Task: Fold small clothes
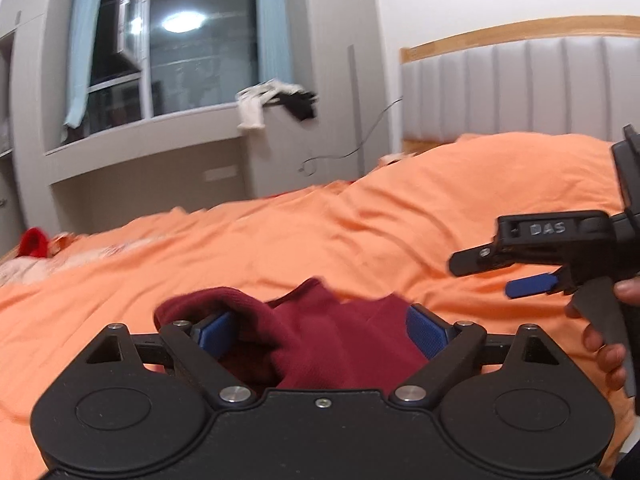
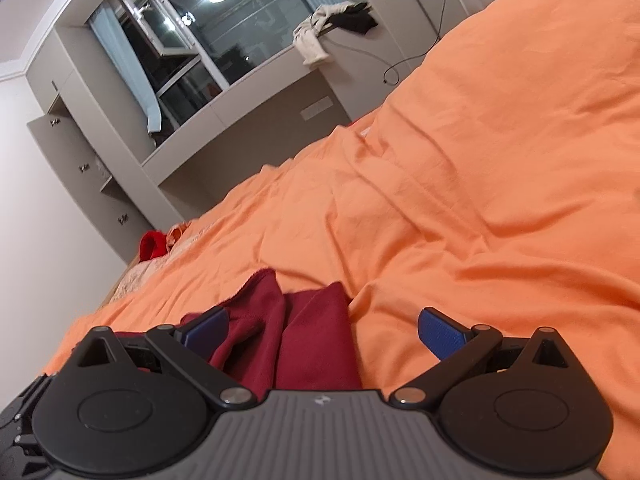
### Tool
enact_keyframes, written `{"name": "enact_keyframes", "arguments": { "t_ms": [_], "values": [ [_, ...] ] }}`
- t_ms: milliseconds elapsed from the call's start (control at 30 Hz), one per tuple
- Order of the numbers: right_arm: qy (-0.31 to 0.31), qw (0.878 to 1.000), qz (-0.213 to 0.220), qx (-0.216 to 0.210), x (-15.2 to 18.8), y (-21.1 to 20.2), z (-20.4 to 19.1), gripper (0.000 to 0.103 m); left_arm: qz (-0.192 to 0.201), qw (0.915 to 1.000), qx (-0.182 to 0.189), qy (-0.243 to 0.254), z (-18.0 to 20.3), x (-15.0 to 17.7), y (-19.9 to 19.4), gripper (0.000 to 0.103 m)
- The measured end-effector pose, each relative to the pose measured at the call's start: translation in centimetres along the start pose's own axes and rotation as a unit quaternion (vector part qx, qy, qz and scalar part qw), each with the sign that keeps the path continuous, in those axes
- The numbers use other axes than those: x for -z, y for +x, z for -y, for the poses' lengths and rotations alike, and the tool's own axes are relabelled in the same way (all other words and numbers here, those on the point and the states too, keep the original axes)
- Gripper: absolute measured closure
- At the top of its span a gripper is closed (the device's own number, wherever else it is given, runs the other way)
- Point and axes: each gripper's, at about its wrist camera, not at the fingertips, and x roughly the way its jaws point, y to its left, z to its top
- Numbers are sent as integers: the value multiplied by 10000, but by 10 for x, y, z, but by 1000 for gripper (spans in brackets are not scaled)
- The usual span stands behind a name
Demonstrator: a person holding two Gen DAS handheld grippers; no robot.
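Left gripper (image 1: 320,332): jaws spread wide, both blue pads (image 1: 426,330) exposed. A dark red garment (image 1: 320,344) lies bunched between them on the orange bedcover (image 1: 280,248). A rounded fold of the cloth drapes over the left pad; the right pad stands just beside the cloth edge, and contact there cannot be confirmed. Nothing is pinched. Right gripper (image 2: 324,332): jaws likewise spread wide, with one blue pad (image 2: 440,334) over bare bedcover (image 2: 460,200), clear of the cloth. The other pad sits at the edge of the garment (image 2: 312,340), partly covered by it. The garment shows here as two upright folds side by side, running from under the tool body toward the far side of the bed. No grip is seen on this side either. In the left wrist view the right gripper (image 1: 500,272) also appears at the right edge, held by a hand (image 1: 604,344) and hovering above the bedcover, well apart from the garment; its fingers are parted. Surroundings: a padded grey headboard (image 1: 520,88) with a wood frame at the bed's far right. A window (image 1: 176,56) with pale blue curtains stands behind the bed. Pale and black clothes (image 1: 276,104) are heaped on the sill. A bright red item (image 1: 34,242) lies at the bed's far left edge; its kind cannot be determined.
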Motion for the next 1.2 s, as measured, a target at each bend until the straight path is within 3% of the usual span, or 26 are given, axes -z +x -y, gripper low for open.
{"name": "enact_keyframes", "arguments": {
  "t_ms": [200,367,600,967,1200],
  "values": [
    [116,9999,28,28,-4,-2,8,0,-96,9976,614,311,21,7,17,12],
    [154,9999,-11,76,-4,1,11,0,-252,9898,1159,785,44,20,22,12],
    [261,9995,-88,180,-3,6,16,0,-368,9800,1747,873,49,29,20,10],
    [337,9992,-199,127,-2,12,17,0,-439,9669,2165,1274,62,40,10,3],
    [434,9987,-231,-95,0,15,20,0,-266,9666,2194,1299,67,40,-8,2]
  ]
}}
